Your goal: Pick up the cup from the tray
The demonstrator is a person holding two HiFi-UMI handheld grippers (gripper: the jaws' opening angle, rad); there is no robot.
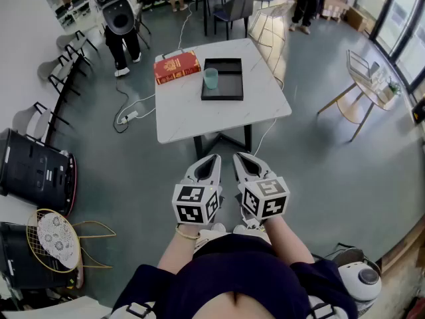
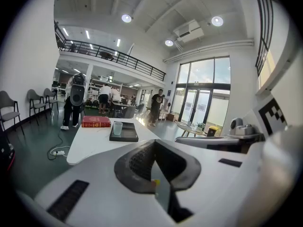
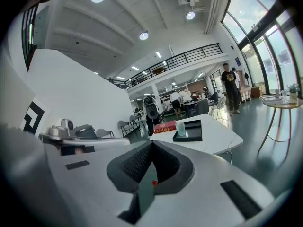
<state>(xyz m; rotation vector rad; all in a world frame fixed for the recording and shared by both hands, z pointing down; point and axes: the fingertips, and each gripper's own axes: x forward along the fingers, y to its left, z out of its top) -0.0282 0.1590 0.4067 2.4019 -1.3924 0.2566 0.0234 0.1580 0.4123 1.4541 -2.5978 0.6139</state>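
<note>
A pale green cup [image 1: 210, 78] stands upright at the left edge of a black tray [image 1: 229, 88] on a white table [image 1: 265, 105]. The table is well ahead of me, out of reach of both grippers. My left gripper [image 1: 213, 159] and right gripper [image 1: 241, 157] are held side by side close to my body, both shut and empty. The left gripper view shows the cup [image 2: 117, 127] and tray [image 2: 128, 135] far off beyond the shut left gripper [image 2: 154, 148]. Past the shut right gripper [image 3: 152, 151], the right gripper view shows the cup [image 3: 180, 128] and tray [image 3: 191, 132].
A red book [image 1: 177, 67] lies on the table left of the tray. A cable and power strip [image 1: 129, 116] trail on the floor by the table's left side. A person [image 1: 119, 25] stands beyond the table. A wooden chair [image 1: 362, 88] is right, black cases [image 1: 33, 171] left.
</note>
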